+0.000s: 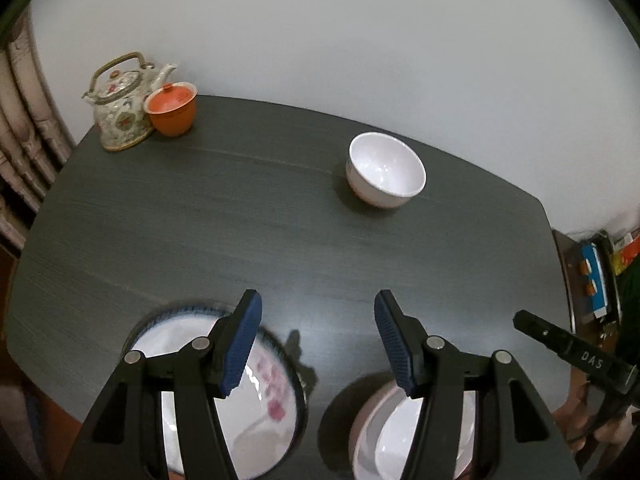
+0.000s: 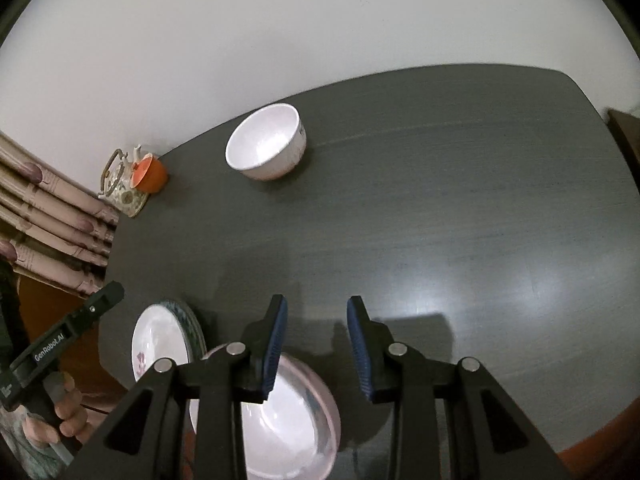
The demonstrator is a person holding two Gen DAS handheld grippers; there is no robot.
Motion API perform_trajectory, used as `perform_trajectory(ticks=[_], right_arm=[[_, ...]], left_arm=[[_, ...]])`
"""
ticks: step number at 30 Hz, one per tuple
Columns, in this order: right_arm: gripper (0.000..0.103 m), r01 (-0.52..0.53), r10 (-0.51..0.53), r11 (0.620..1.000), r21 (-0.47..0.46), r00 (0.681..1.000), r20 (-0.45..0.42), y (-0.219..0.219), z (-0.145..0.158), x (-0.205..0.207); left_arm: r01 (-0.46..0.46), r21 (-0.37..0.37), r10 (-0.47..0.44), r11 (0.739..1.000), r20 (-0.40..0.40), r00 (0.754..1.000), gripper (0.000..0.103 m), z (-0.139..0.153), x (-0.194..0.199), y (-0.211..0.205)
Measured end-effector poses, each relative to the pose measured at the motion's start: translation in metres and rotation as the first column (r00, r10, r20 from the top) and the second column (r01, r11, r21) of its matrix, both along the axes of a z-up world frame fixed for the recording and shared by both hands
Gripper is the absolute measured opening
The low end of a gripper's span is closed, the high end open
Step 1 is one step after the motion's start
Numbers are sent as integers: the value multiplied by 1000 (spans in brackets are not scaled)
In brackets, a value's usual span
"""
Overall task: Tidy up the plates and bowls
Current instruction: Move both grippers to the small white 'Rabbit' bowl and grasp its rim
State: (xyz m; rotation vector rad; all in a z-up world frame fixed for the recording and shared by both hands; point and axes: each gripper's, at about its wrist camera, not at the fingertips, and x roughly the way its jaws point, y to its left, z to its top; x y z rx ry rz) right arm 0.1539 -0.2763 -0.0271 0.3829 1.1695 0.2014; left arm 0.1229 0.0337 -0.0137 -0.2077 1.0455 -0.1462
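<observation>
We find both grippers, left (image 1: 318, 340) and right (image 2: 317, 346), spread and empty above the stacked bowls (image 2: 288, 412). The lone bowl (image 1: 385, 169) stands well beyond them; we advise gripping its rim squarely, nesting it gently.

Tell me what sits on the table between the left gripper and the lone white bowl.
Nothing: in the left wrist view, only bare dark table runs from the left gripper to the white bowl. Its jaws are open and empty.
</observation>
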Motion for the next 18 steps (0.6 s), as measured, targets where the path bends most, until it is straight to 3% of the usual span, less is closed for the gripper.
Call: perform_trajectory(ticks=[8,18], right_arm=[[32,-48,47,998,35,999,8,8,-7,87],[32,-24,27,998,54,998,-57,18,-50,184]], left_arm=[[6,-90,-12,996,-75,997,55,-11,75,-13],[-86,-153,61,984,-162,985,55,-62,166,-32]])
